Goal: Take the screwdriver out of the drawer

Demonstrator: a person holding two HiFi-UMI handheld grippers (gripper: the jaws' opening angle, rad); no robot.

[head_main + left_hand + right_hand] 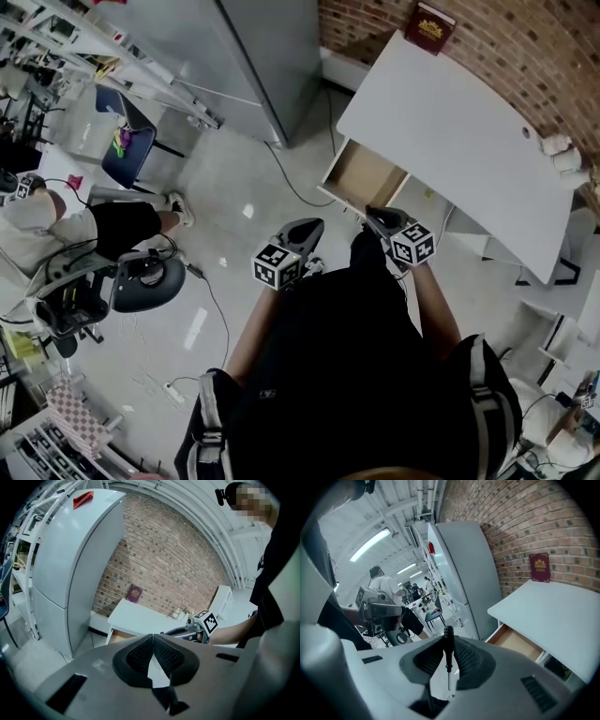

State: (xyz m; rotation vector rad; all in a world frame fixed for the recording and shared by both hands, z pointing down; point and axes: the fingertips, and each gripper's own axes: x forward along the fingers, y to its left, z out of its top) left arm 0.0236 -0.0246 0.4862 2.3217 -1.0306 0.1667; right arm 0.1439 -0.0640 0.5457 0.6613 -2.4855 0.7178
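Now | right gripper (448, 640) shut on screwdriver (448, 652) handle, away from open drawer (519, 645) | probably light, stiff, may pivot | left gripper (153, 637) closed, empty

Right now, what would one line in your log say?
right gripper: shut on screwdriver | left gripper: shut, empty | drawer: open, screwdriver out

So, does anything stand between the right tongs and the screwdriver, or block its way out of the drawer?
Nothing visible does. The right tongs are shut on the screwdriver, which is already clear of the open drawer.
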